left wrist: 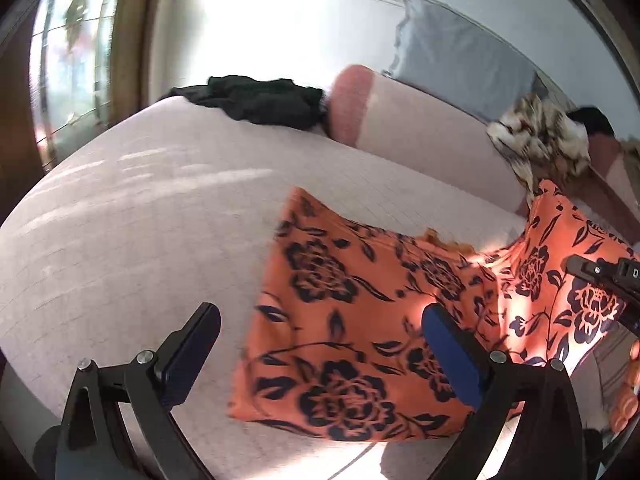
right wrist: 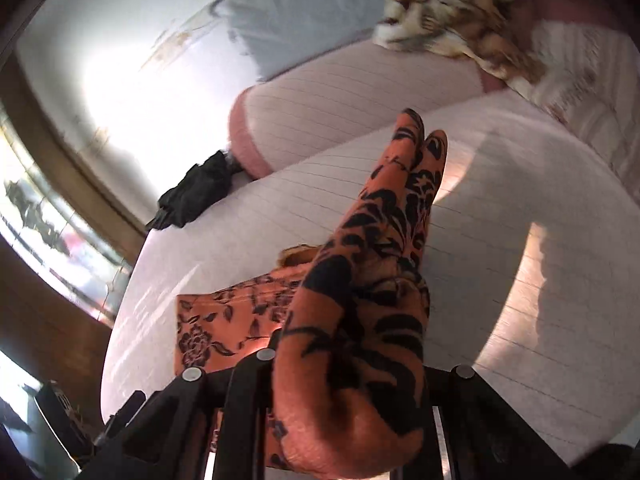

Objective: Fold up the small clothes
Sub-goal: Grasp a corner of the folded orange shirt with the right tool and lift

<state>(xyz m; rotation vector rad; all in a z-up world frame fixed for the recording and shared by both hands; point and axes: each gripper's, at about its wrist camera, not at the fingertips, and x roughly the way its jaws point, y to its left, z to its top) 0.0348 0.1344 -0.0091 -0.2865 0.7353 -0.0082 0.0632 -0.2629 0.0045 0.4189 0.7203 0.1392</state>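
On the bed (left wrist: 140,208) — black garment (left wrist: 260,100), bolster (left wrist: 400,120), patterned heap (left wrist: 548,136)

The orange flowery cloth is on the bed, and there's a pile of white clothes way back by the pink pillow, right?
Not quite: that pile by the pink pillow is black, not white. The left wrist view shows it clearly. The orange flowery cloth does lie on the bed, though one end is lifted.

Orange floral garment (left wrist: 352,320) on bed (left wrist: 140,208), fingers (left wrist: 192,344) apart
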